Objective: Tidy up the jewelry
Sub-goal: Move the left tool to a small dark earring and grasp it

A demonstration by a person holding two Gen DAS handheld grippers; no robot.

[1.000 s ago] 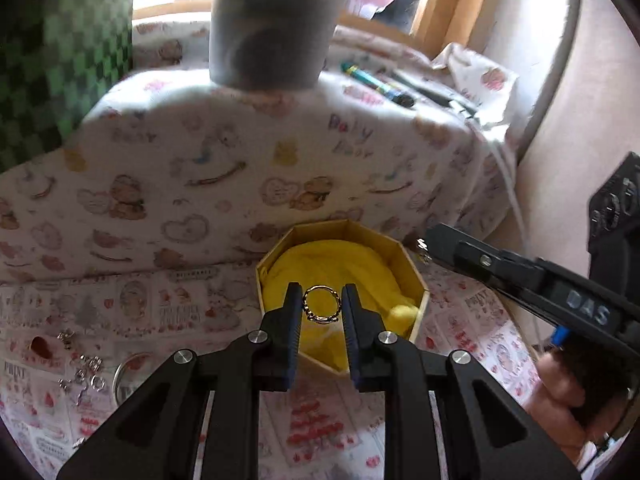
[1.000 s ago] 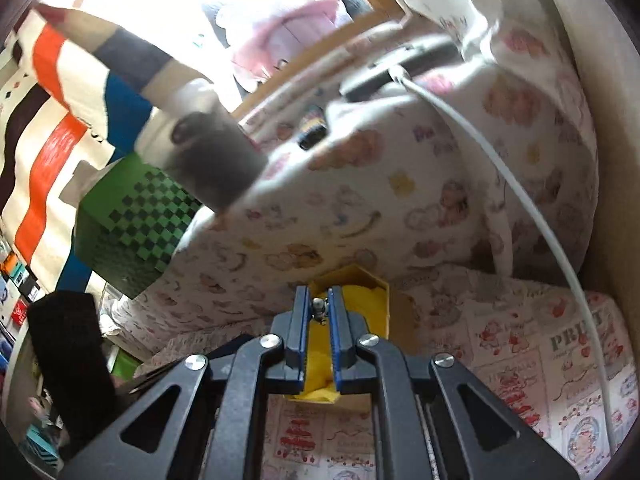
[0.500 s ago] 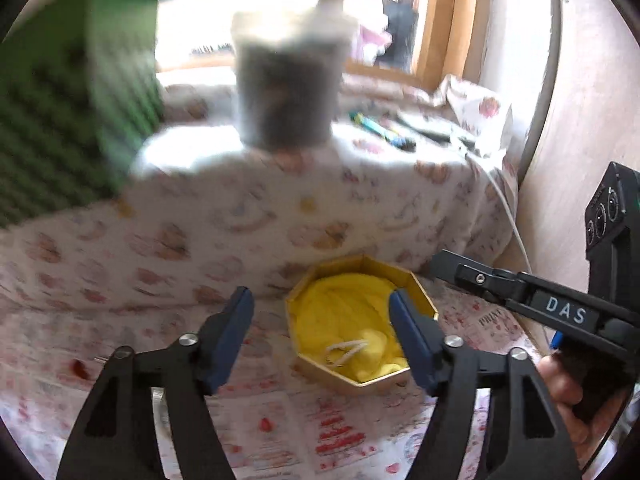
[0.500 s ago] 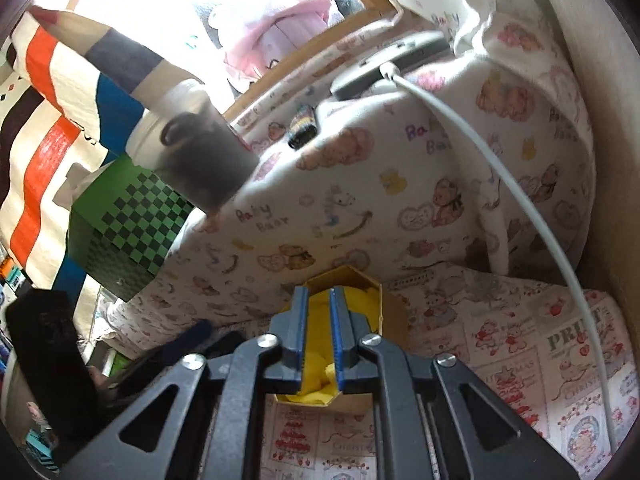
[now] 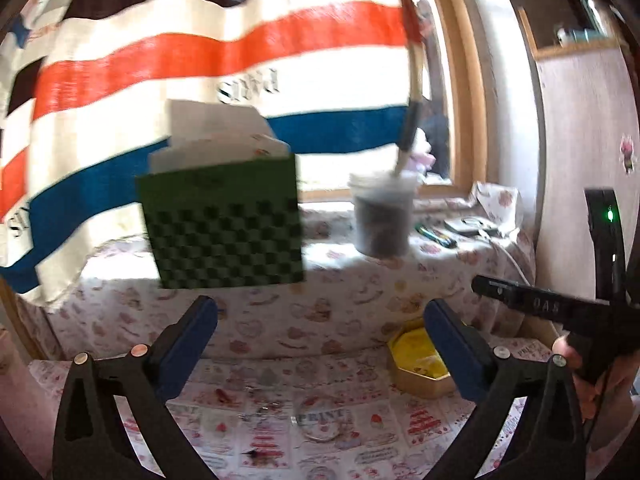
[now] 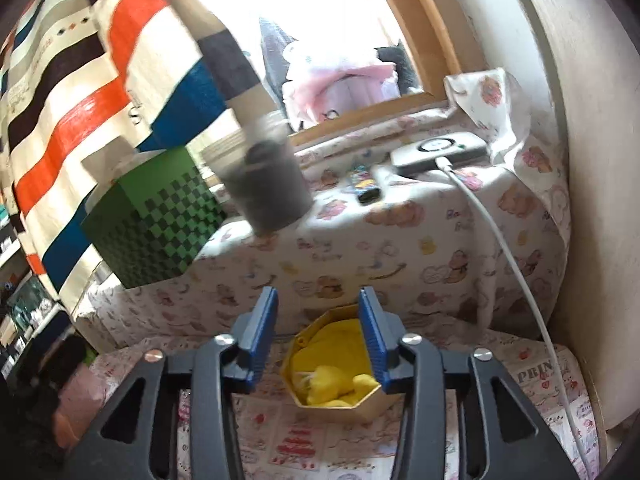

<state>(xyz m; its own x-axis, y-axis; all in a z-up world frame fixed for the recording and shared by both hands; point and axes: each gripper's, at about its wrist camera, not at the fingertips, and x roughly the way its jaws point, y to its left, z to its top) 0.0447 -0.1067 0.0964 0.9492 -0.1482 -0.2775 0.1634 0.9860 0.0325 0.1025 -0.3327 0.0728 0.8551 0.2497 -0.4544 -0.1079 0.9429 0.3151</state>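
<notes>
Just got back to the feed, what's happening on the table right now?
Both grippers are open and empty. The right gripper hangs over the gold box with its yellow lining; the left gripper is raised, facing the loose jewelry on the printed cloth. The box sits to its right.

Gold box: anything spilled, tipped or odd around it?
Nothing stands out. The gold box sits upright and open, yellow cloth inside. Loose jewelry still lies on the printed mat.
</notes>
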